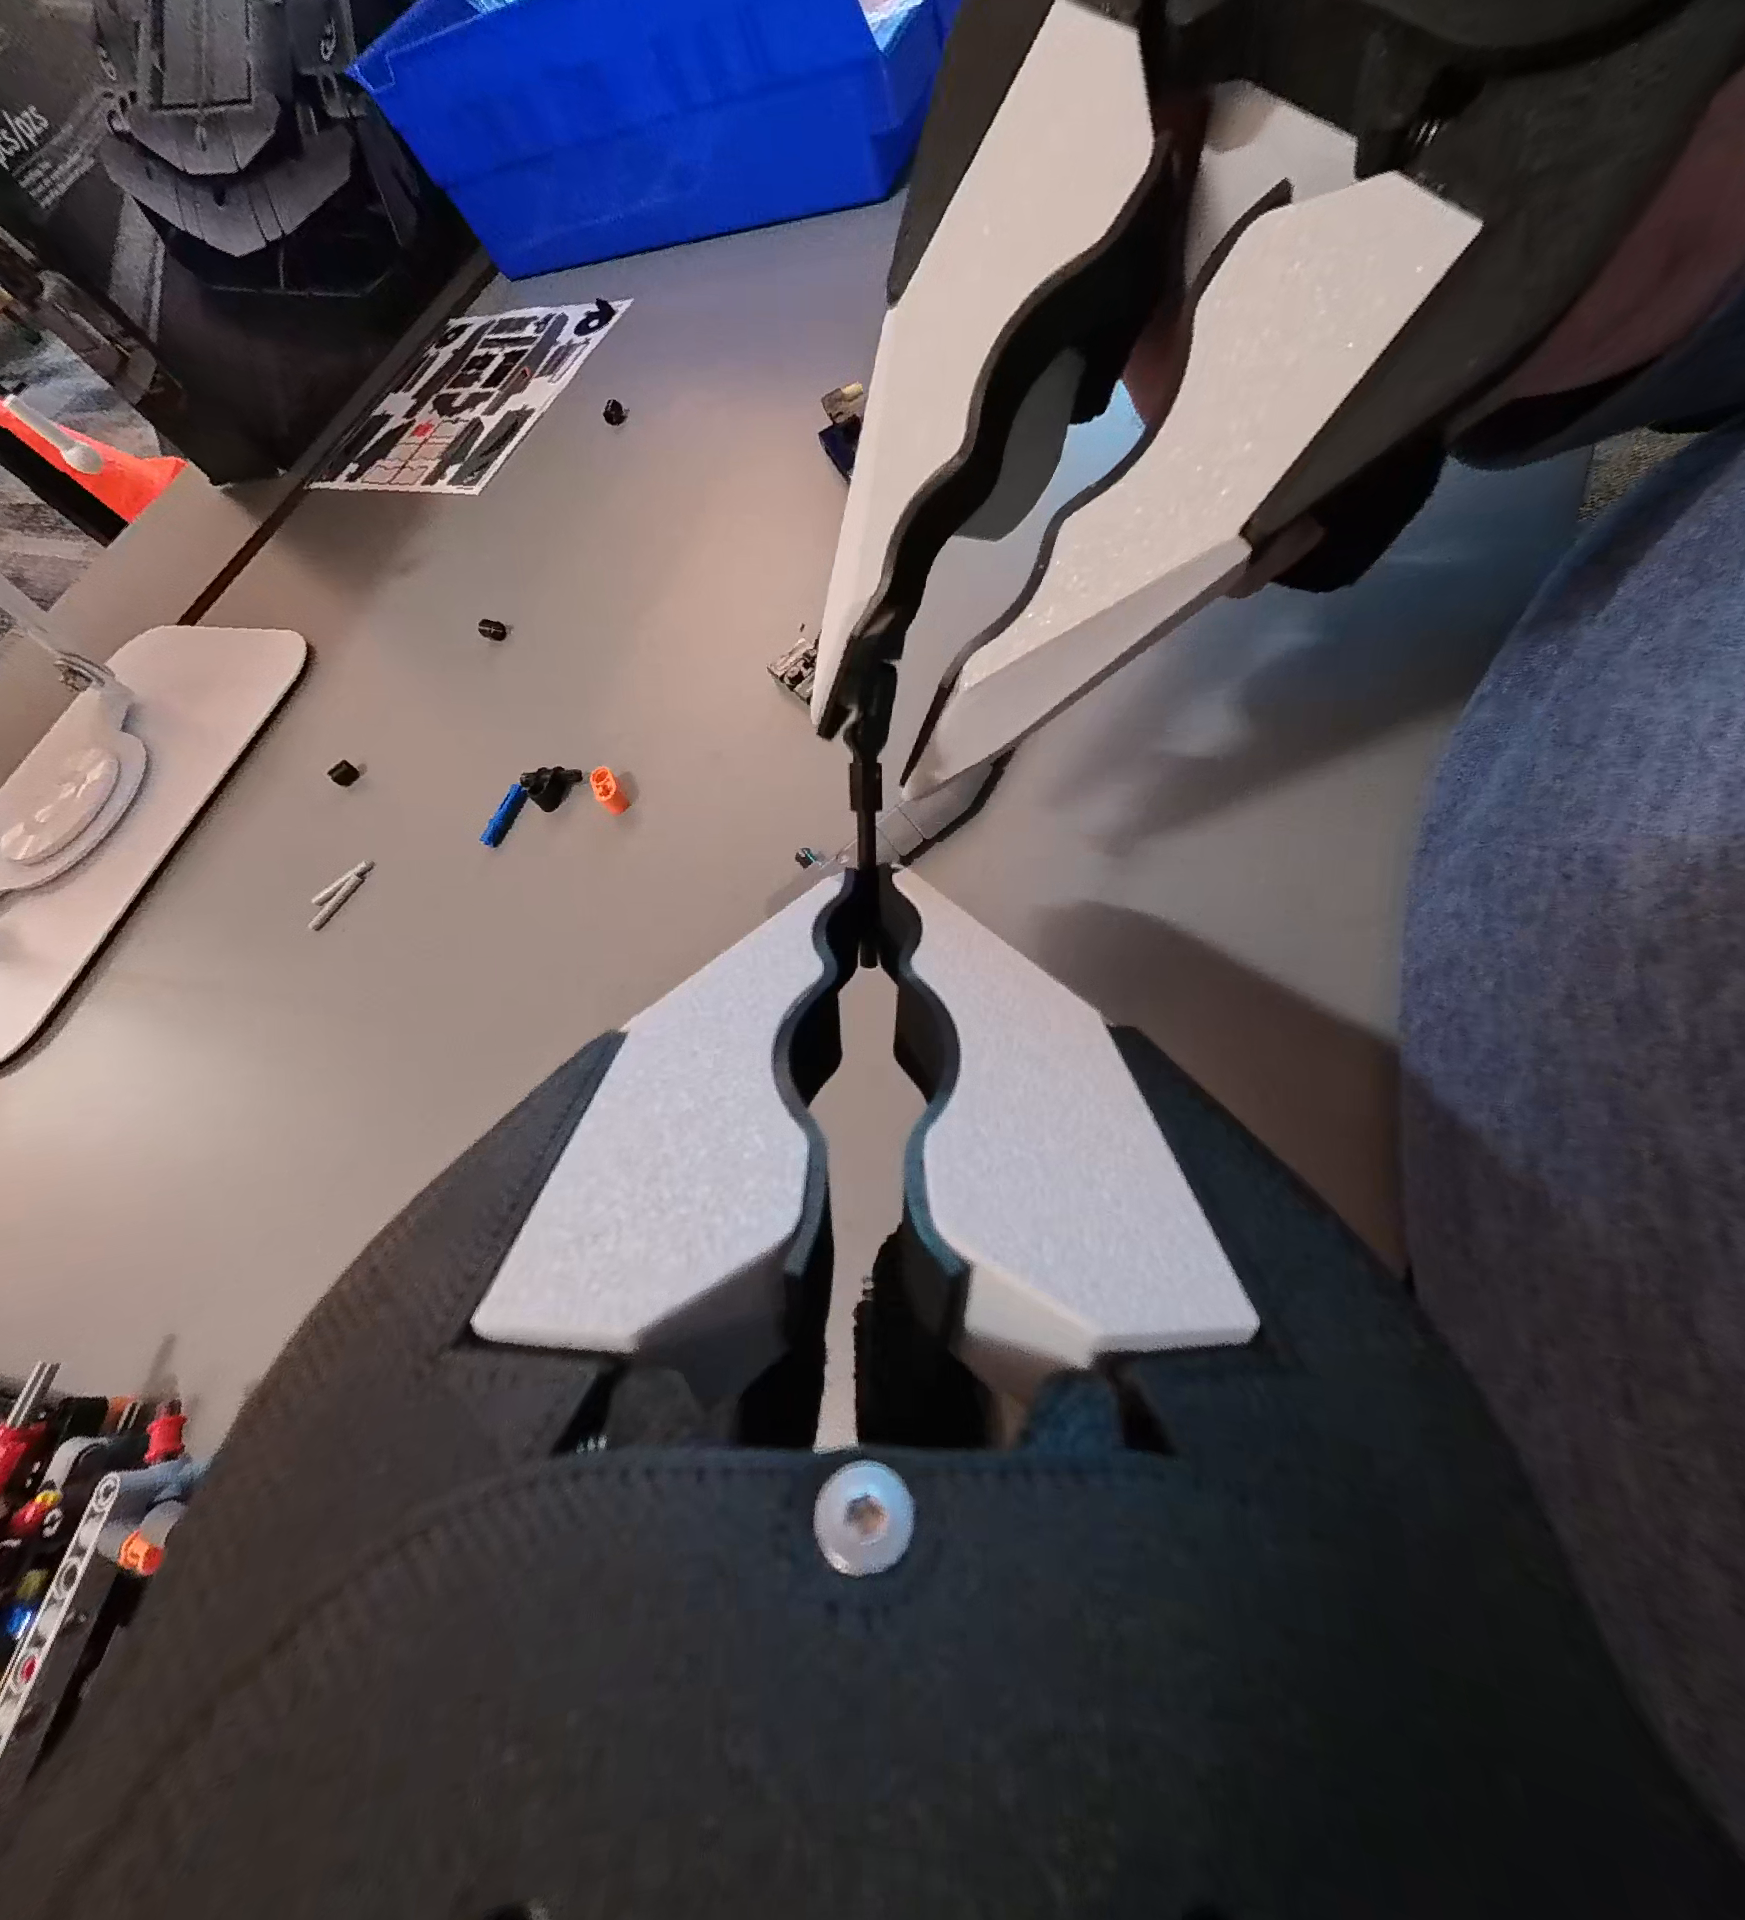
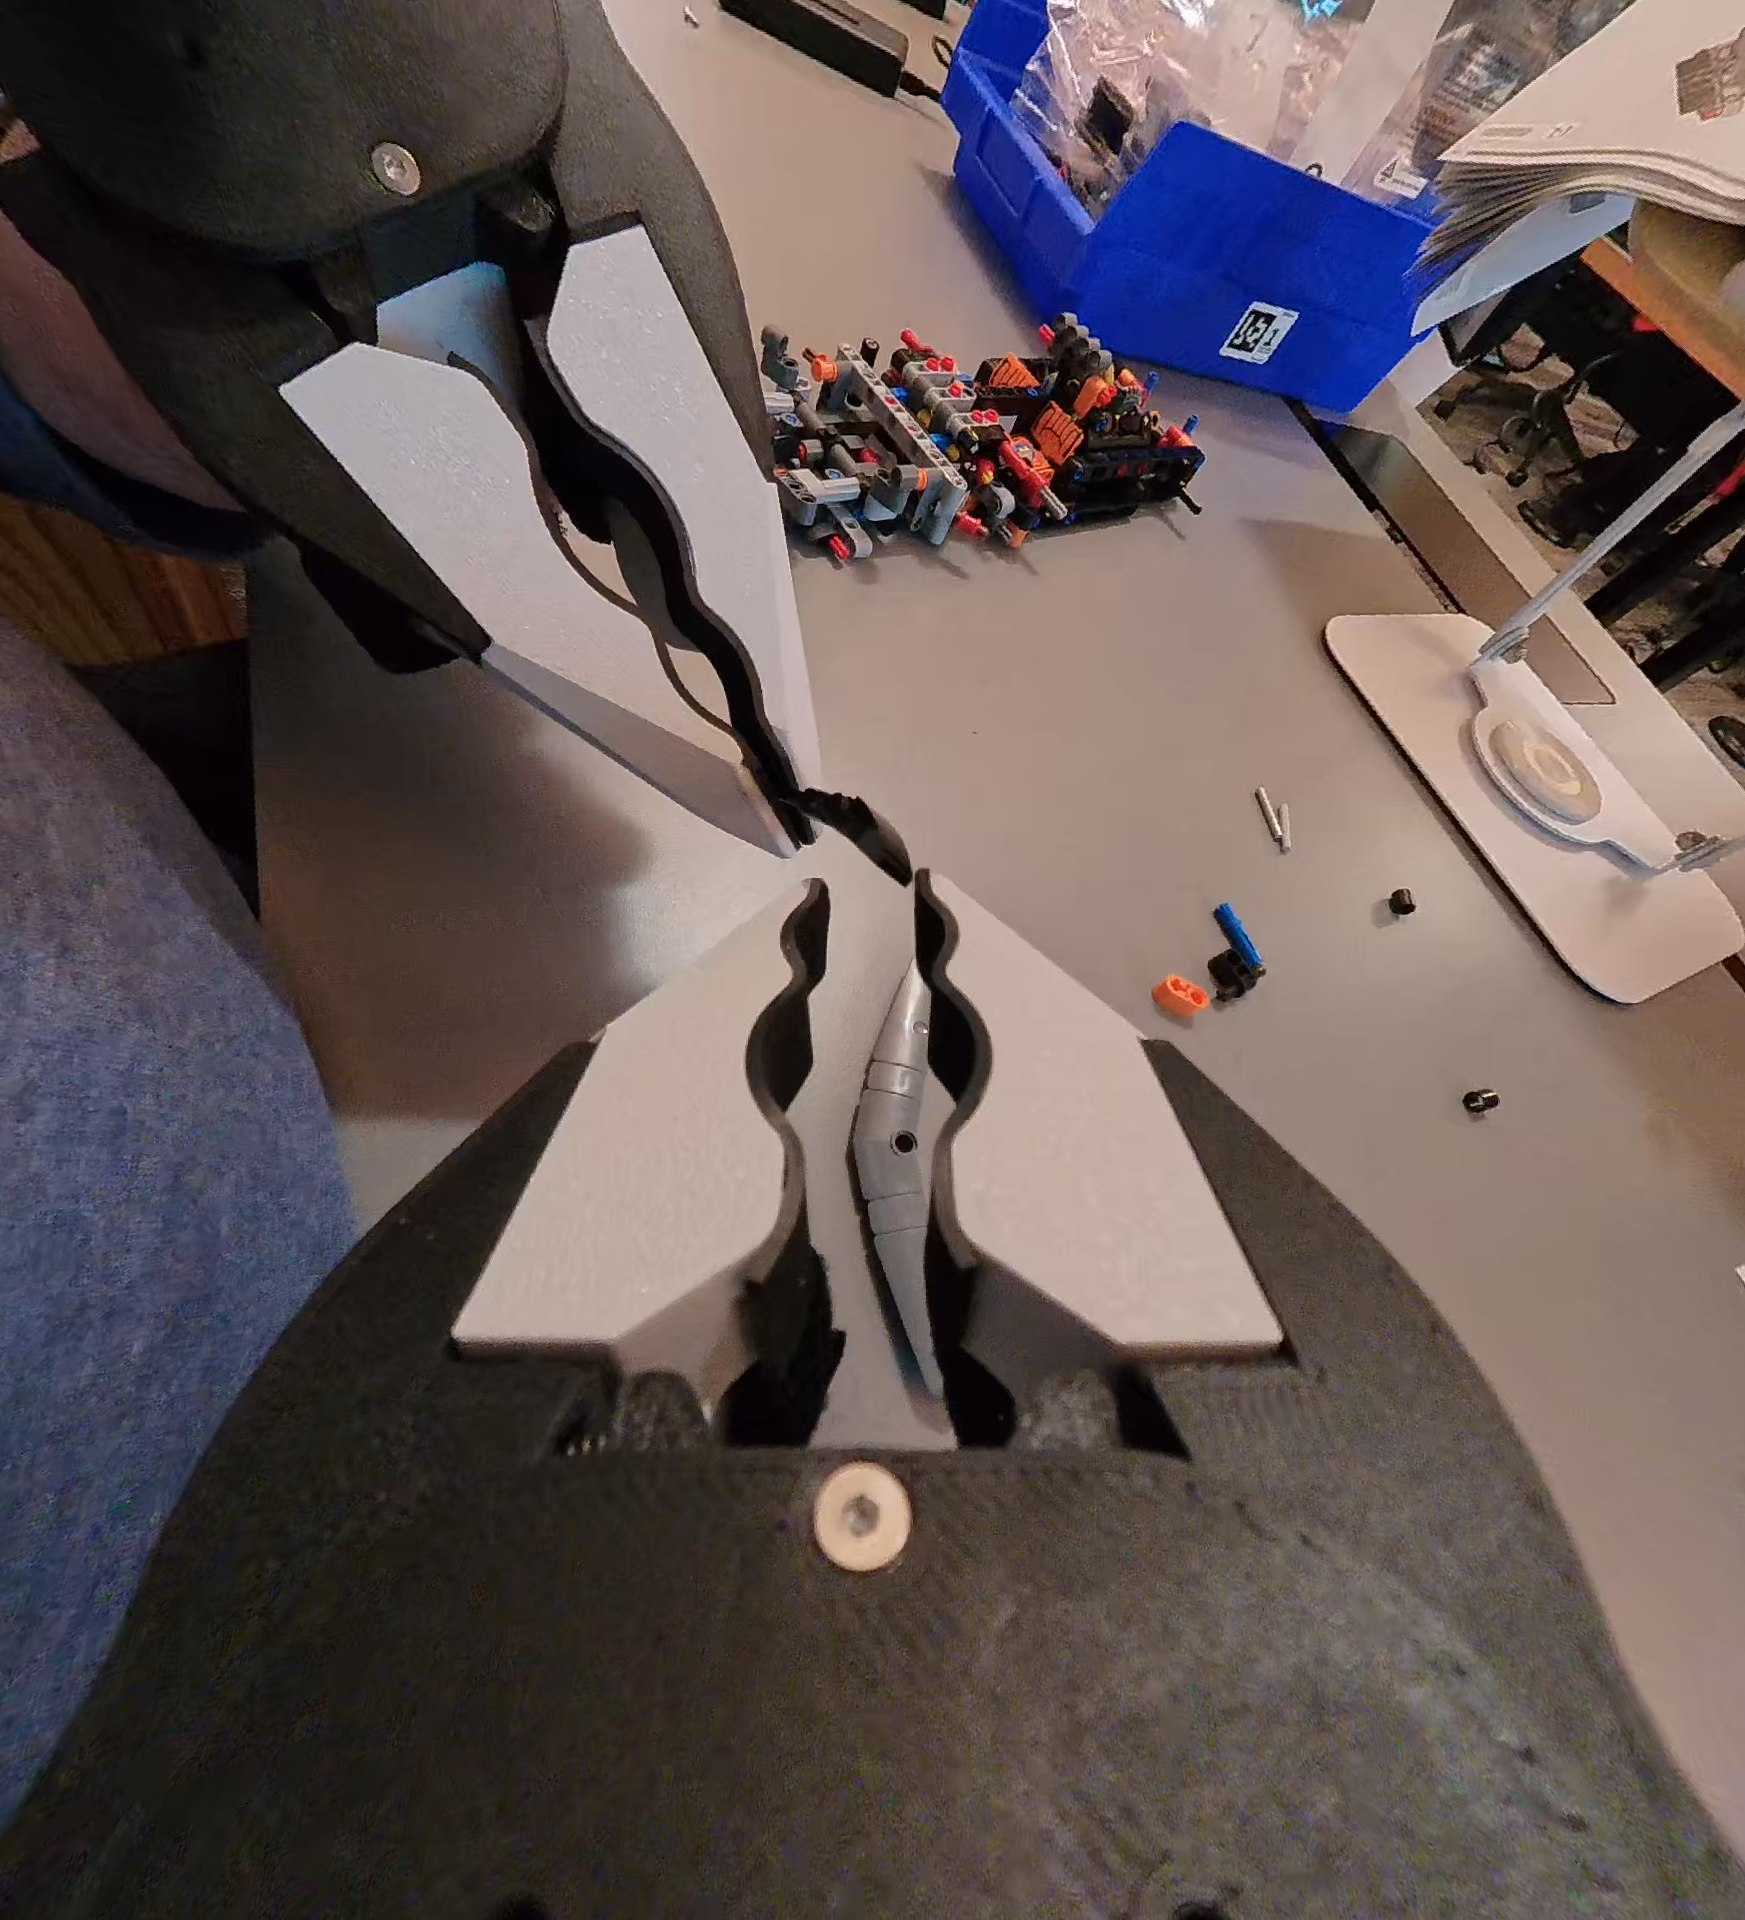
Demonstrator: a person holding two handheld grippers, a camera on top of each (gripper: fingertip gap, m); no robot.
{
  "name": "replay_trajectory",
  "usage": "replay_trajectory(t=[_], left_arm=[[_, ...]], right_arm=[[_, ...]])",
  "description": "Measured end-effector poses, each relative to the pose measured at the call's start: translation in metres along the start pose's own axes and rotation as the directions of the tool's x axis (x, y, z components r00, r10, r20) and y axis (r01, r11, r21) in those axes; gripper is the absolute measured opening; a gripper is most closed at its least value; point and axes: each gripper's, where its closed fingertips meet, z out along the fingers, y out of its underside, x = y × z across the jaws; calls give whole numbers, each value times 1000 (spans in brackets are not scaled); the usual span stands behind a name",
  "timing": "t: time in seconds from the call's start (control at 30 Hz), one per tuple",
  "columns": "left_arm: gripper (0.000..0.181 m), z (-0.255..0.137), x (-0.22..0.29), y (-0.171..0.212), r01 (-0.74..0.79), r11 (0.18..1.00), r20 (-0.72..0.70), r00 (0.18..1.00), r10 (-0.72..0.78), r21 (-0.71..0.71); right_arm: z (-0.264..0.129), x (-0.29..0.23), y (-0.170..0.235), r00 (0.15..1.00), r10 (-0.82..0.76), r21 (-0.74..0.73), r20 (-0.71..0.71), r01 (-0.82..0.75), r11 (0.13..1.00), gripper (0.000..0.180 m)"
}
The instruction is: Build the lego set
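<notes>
A thin black axle piece (image 1: pixel 864 821) hangs above the grey table, between the two grippers. My left gripper (image 1: pixel 868 883) is shut on its lower end; in the right wrist view it (image 2: pixel 790 826) comes in from the upper left with the piece (image 2: pixel 863 831) sticking out of its tips. My right gripper (image 2: pixel 870 885) meets the piece's other end. Its jaws stand a little apart and I cannot tell whether they pinch the piece. It also shows in the left wrist view (image 1: pixel 863 732). A grey curved panel (image 2: pixel 894 1143) lies on the table under my right gripper.
A part-built multicoloured lego assembly (image 2: pixel 982 447) stands near a blue bin (image 2: pixel 1190 229). Loose orange (image 1: pixel 610 788), blue (image 1: pixel 502 814) and black (image 1: pixel 548 781) parts and grey pins (image 1: pixel 340 894) lie near a white lamp base (image 1: pixel 109 831). A sticker sheet (image 1: pixel 478 400) and the set's box (image 1: pixel 172 208) are farther off. The grippers are tip to tip, or close to it.
</notes>
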Motion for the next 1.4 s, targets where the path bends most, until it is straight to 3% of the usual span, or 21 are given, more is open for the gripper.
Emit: replay_trajectory(t=[0.13,0.33,0.63,0.87,0.97,1.17,1.4], left_arm=[[0,0,-1,1,2,1000,0,1000,-2,-2],[0,-4,-8,2,-2,1000,20,1000,2,-9],[0,-20,-39,17,25,999,99,995,-20,-44],[0,-20,-74,62,-85,952,223,962,155,-294],[0,-13,-76,75,-157,915,208,947,246,-371],[0,-3,-85,76,-152,922,197,952,233,-357],[0,12,-109,47,-113,954,202,964,173,-276]], right_arm=[[-1,1,-1,1000,5,5,-5,-5,1000,15],[-13,33,-11,993,54,62,-105,-48,997,35],[-50,218,-41,926,-24,50,-377,47,998,72],[-27,301,-62,918,-33,59,-395,61,996,73],[-13,310,-58,923,-40,45,-384,62,997,72],[3,297,-44,939,-80,9,-335,88,996,69],[11,230,-45,954,-260,-35,-149,258,966,59]])
